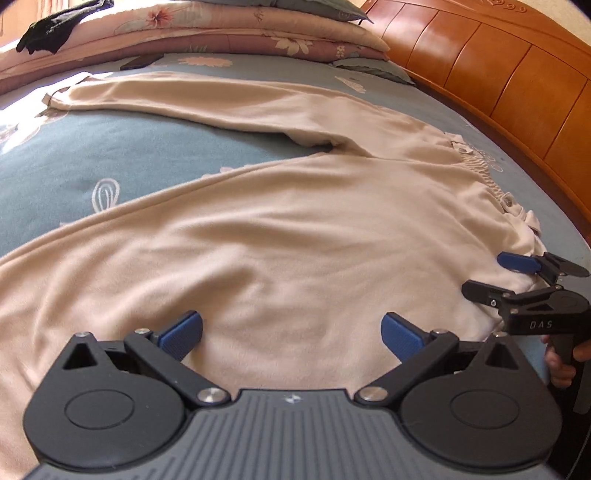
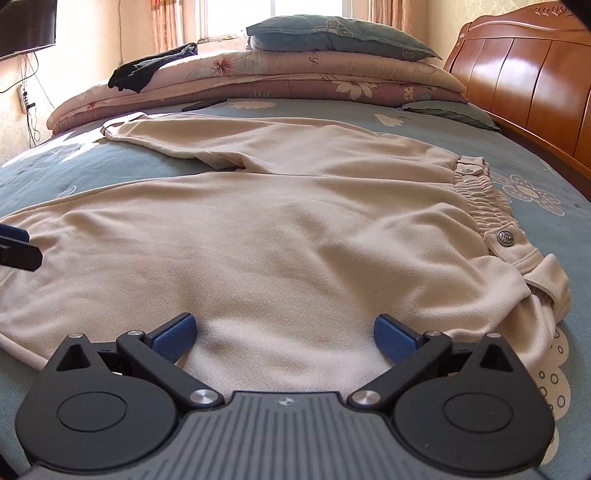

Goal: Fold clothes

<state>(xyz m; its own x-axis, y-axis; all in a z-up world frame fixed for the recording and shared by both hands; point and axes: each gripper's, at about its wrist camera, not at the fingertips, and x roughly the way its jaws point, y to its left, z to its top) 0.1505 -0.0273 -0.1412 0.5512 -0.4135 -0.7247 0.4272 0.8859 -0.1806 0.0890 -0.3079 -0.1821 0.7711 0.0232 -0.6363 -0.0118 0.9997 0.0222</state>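
a bed (image 2: 110, 166) in a blue floral sheet is filling both views, a wooden headboard (image 2: 524, 85) rising at two o'clock and folded quilts (image 2: 295, 77) with a pillow (image 2: 332, 35) stacked at twelve o'clock. a pair of cream trousers (image 2: 258, 229) is lying spread across the sheet, both legs running toward nine o'clock in the right wrist view, the far leg angling off toward eleven o'clock, the elastic waistband (image 2: 480, 199) and its metal button (image 2: 503, 236) sitting at three o'clock. a dark garment (image 2: 147, 72) is resting on the quilts at eleven o'clock.

the right gripper (image 2: 284, 334) is hovering over the near edge by the waist, its blue pads standing wide apart with only flat cloth showing between them, nothing clamped. the left gripper (image 1: 291, 332) is also standing wide apart over the near leg, gripping nothing; in its view the right gripper (image 1: 517, 275) is showing at three o'clock near the waistband corner, a hand (image 1: 561, 365) on its handle.

the step in hand appears to be the first fold, with the trousers laid out and not yet doubled. the next move is likely calling for both tools to pinch the near edge, waist and leg, and carry the near leg over onto the far one.
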